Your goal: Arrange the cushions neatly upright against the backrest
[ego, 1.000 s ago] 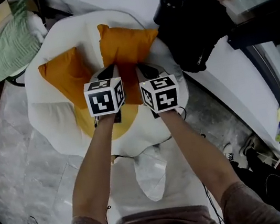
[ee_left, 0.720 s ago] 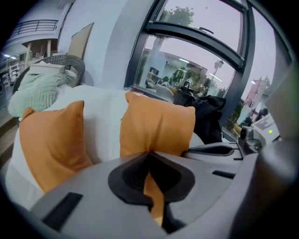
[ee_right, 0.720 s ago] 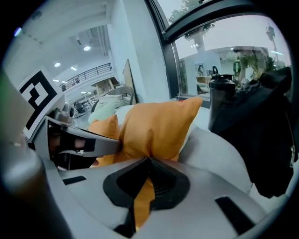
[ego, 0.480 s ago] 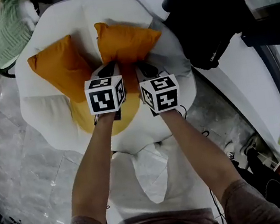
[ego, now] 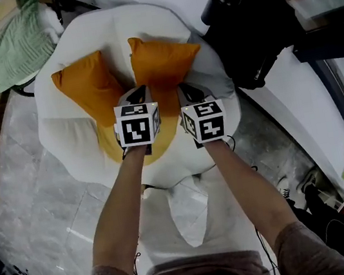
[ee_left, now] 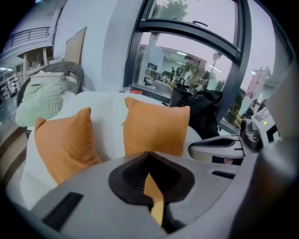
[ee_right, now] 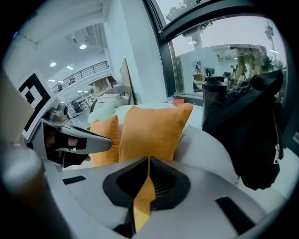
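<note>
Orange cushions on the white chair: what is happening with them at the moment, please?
A person holds a gripper in each hand. The left gripper and the right gripper are both shut on orange fabric, seemingly the lower edge of the right cushion, which stands against the white chair's backrest. The left cushion leans there beside it, untouched.
</note>
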Demonstrator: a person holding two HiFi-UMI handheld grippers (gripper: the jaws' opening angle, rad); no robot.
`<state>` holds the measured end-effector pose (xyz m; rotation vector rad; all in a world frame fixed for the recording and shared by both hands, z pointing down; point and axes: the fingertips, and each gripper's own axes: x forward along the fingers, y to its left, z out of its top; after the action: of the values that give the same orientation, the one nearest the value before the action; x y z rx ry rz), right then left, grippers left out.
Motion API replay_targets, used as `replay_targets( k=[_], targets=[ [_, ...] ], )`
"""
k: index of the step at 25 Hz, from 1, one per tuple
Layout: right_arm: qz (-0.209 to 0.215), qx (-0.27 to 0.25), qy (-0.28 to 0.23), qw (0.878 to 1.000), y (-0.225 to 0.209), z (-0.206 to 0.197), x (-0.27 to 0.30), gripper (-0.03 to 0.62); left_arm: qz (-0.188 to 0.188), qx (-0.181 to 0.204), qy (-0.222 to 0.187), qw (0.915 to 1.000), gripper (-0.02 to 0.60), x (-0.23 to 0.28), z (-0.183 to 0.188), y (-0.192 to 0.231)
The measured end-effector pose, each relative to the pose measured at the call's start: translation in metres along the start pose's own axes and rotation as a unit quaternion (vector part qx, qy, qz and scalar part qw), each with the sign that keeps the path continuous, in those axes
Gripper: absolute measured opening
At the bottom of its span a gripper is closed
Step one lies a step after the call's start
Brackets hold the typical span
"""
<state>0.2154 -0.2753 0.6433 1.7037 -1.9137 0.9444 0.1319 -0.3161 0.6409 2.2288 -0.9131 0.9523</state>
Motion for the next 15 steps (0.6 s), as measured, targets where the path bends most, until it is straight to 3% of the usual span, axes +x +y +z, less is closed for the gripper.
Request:
replay_targets(
  k=[7, 15],
  targets=[
    [-0.003, 0.016, -0.021, 1.000, 0.041, 0.042, -0.058, 0.025, -0.028, -0.002, -0.015, 0.9995, 0.005, -0.076, 0.024, -0.012],
    [0.013, 0.044, -0.060, 0.997, 0.120, 0.085, -0.156, 0.025, -0.064, 0.026, -0.035, 0.9970, 0.005, -0.209, 0.047, -0.034]
  ],
)
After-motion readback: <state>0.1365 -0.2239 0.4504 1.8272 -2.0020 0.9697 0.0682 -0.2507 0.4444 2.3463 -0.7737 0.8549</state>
